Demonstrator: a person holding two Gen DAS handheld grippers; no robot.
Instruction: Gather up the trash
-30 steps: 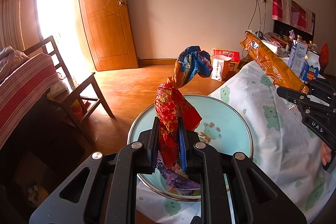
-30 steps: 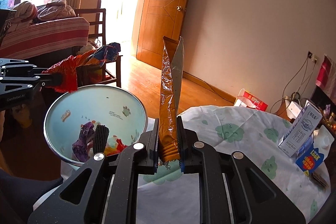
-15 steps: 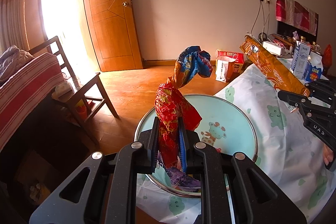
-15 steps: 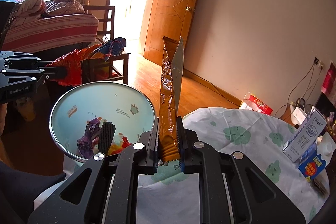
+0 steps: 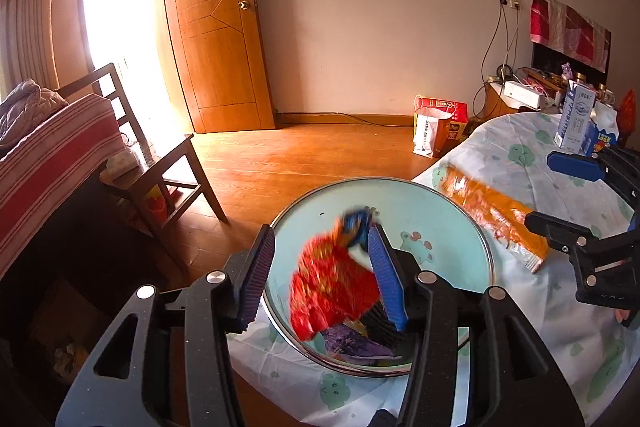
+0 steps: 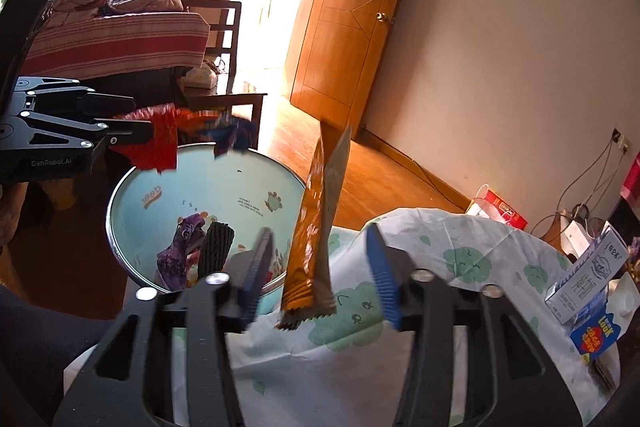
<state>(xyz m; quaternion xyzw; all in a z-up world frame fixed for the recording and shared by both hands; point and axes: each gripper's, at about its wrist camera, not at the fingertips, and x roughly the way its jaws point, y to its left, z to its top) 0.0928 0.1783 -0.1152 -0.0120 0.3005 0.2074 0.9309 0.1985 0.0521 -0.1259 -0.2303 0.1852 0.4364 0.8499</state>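
Red and blue crumpled foil wrapper (image 5: 334, 287), blurred as if falling, hangs between the spread blue pads of the left claw (image 5: 322, 277), directly above a pale blue enamel basin with cartoon animals and a metal rim (image 5: 436, 203). The claw's jaws have just been opening; the pads no longer press the wrapper, so it looks released to drop into the basin, which serves as the trash collector.

From the right wrist view, the right claw (image 6: 320, 277) also stands wide, its jaws having just been opening. A long orange foil snack packet (image 6: 314, 239) is upright between its pads without either pad pressing it, its crimped lower end above the white cloth printed with green cartoon shapes (image 6: 472, 259) that covers the desk, just beside the basin's rim. It seems likely to land on the cloth, not in the basin.

Already in the basin lie a purple wrapper (image 6: 182, 251) and a dark ribbed piece (image 6: 216, 247). The basin sits at the desk's edge, overhanging it toward the wooden floor. Near the desk's far edge stand a white and blue carton (image 5: 576, 119) and a small blue packet (image 6: 596, 333), possibly more to collect.
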